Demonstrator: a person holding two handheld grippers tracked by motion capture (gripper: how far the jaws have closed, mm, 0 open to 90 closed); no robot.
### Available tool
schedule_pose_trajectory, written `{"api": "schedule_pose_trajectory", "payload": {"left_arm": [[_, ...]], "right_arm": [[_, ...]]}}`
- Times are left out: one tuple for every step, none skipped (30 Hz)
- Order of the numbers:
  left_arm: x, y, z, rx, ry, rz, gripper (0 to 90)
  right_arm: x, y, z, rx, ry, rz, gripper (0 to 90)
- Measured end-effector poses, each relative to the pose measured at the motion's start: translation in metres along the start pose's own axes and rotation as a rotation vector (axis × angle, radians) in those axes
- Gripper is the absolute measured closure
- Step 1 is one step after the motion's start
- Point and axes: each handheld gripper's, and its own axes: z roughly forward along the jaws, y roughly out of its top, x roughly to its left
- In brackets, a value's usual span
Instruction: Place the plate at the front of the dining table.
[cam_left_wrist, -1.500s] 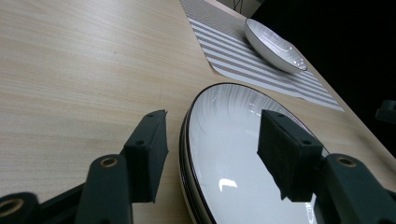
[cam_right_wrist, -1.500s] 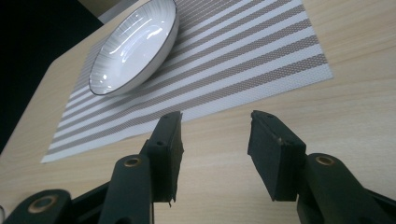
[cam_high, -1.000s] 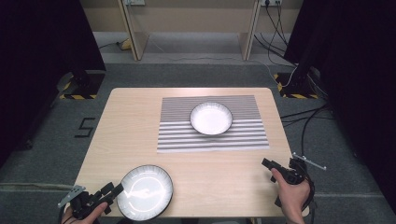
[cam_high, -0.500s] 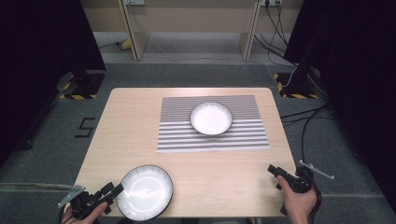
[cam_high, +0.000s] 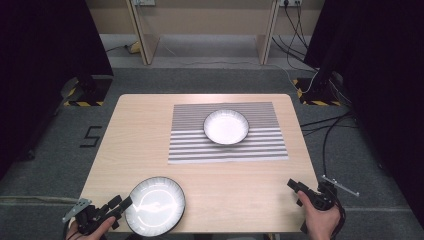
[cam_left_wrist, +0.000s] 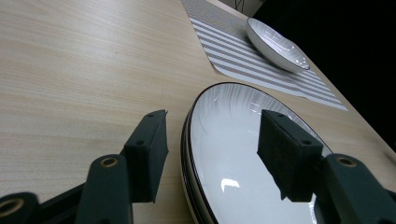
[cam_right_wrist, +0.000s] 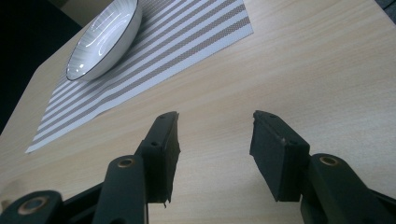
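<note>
A white plate (cam_high: 156, 205) with a thin dark rim lies at the table's front left edge. My left gripper (cam_high: 120, 204) is open at the plate's left side. In the left gripper view its jaws straddle the rim of the plate (cam_left_wrist: 243, 158): one jaw outside over the wood, the other over the plate's inside, with my left gripper (cam_left_wrist: 212, 149) not closed on it. A white bowl (cam_high: 226, 126) sits on a striped placemat (cam_high: 270, 145). My right gripper (cam_high: 296, 186) is open over bare wood at the front right, with nothing between the jaws of my right gripper (cam_right_wrist: 215, 144). The bowl (cam_right_wrist: 105, 39) and the placemat (cam_right_wrist: 187, 42) lie beyond it.
The wooden table (cam_high: 145, 135) stands on grey carpet, with dark curtains on both sides. Cables (cam_high: 325, 135) run on the floor right of the table. A "5" mark (cam_high: 91, 136) is on the floor at the left.
My right gripper has drawn back a little toward the table's front edge. The left gripper, plate and bowl have stayed where they were.
</note>
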Motion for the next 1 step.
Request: {"api": "schedule_pose_trajectory", "payload": {"left_arm": [[0.0000, 0.0000, 0.0000, 0.000, 0.000, 0.000, 42.1]], "right_arm": [[0.0010, 0.0006, 0.0007, 0.000, -0.002, -0.009, 51.1]]}}
